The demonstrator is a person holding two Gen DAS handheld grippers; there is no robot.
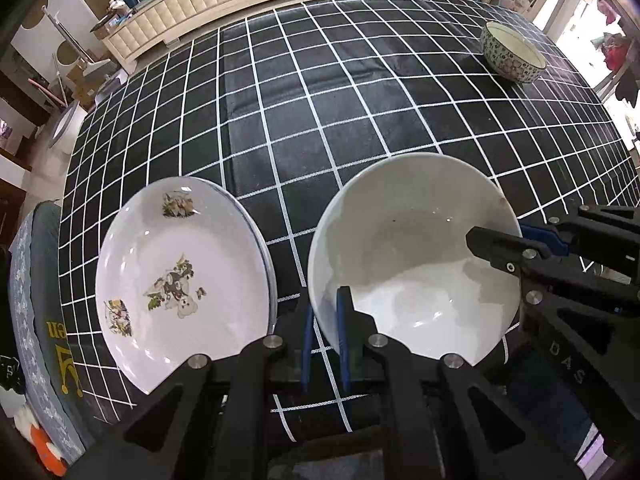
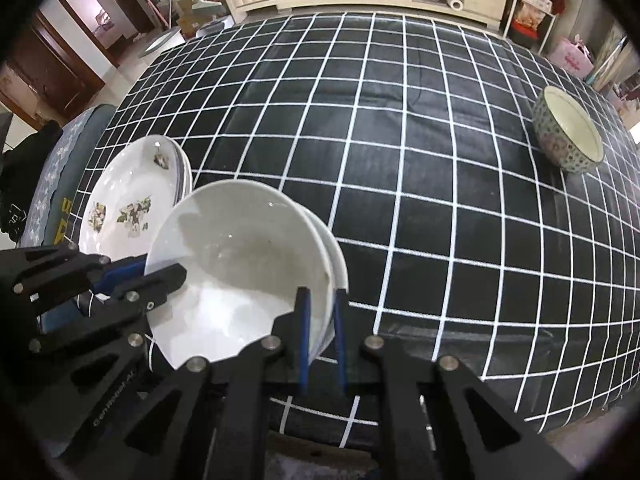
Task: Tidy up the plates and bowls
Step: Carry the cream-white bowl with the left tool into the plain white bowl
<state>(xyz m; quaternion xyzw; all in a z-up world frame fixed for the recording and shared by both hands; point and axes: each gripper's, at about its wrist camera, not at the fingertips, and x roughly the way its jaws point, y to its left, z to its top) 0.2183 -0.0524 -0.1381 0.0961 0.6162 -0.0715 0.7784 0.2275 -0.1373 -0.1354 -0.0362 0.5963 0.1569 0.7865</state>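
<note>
Both tongs are clamped on one white bowl: my left tongs pinch its rim at seven o'clock, my right tongs at three. It hangs above the checked worktop, decorated plates at nine, a patterned bowl far off at one.

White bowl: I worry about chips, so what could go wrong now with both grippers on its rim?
1. The left gripper and right gripper each pinch only a thin bit of the glossy white bowl at opposite sides; uneven hands could tilt it or let it slip.
2. A second white rim shows just beneath it; a hard landing could knock ceramic on ceramic.
3. The plate stack sits close beside the left gripper and could get bumped.
</note>
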